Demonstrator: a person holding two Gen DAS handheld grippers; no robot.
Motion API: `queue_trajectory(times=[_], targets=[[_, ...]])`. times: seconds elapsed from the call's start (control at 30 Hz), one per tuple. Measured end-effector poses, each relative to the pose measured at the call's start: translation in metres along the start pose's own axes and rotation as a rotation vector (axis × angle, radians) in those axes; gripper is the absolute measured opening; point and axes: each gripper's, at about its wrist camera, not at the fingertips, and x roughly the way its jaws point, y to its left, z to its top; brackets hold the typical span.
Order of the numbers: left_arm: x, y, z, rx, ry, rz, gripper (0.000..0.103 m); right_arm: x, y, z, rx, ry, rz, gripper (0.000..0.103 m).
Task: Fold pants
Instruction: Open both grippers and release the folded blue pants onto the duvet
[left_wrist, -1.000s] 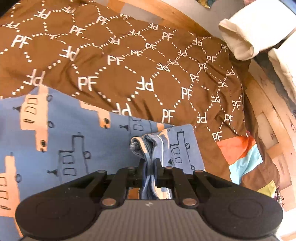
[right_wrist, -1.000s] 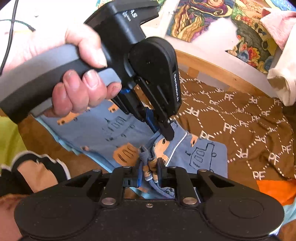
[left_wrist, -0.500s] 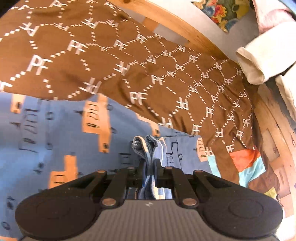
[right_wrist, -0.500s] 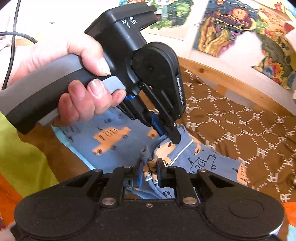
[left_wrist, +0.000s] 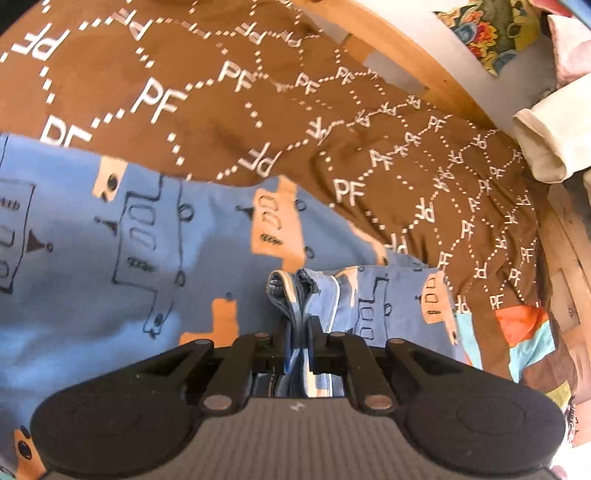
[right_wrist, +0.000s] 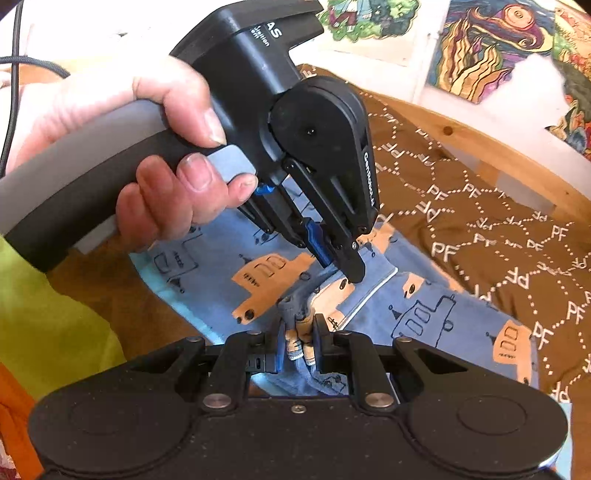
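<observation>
Blue truck-print pants (left_wrist: 155, 251) lie spread flat, bunched at one edge.

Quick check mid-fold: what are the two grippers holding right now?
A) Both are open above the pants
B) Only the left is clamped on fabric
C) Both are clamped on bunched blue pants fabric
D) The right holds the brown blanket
C: the left gripper pinches a gathered edge of the blue pants, and the right gripper is shut on a bunch of the same printed fabric.
</observation>
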Motion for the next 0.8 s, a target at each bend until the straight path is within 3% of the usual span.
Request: queue_trajectory(times=[0.1,0.17,0.23,0.27,0.3,0.33,0.43,0.53,0.63,0.8], targets=[[0.002,0.005,-0.003,-0.017,0.009,0.006,0.012,0.003,0.001,-0.004,-0.004,0.012,0.015,0.017],[-0.001,0.008,-0.004,-0.024,0.001,0.015,0.018,0.001,-0.001,-0.006,-0.003,0.019,0.033,0.024],[-0.008,0.004,-0.005,-0.002,-0.018,0.044,0.034,-0.008,-0.005,-0.006,-0.018,0.014,0.029,0.056],[-0.012,0.001,-0.006,0.021,-0.031,0.065,0.038,-0.015,-0.009,-0.006,-0.036,0.005,0.018,0.065],[-0.016,-0.004,-0.007,0.056,-0.049,0.094,0.05,-0.024,-0.015,-0.006,-0.06,-0.009,0.006,0.077],[-0.02,-0.009,-0.008,0.085,-0.067,0.115,0.061,-0.033,-0.022,-0.007,-0.088,-0.019,-0.01,0.079],[-0.028,-0.028,-0.011,0.167,-0.134,0.178,0.074,-0.051,-0.053,-0.012,-0.187,-0.012,-0.092,0.086],[-0.023,-0.049,-0.016,0.214,-0.185,0.227,0.079,-0.05,-0.093,-0.017,-0.226,0.009,-0.241,0.098],[-0.004,-0.064,-0.019,0.223,-0.187,0.297,0.083,-0.033,-0.132,-0.017,-0.169,-0.012,-0.382,0.101],[0.025,-0.056,-0.017,0.132,-0.145,0.418,0.083,0.014,-0.164,-0.018,-0.077,-0.03,-0.395,0.102]])
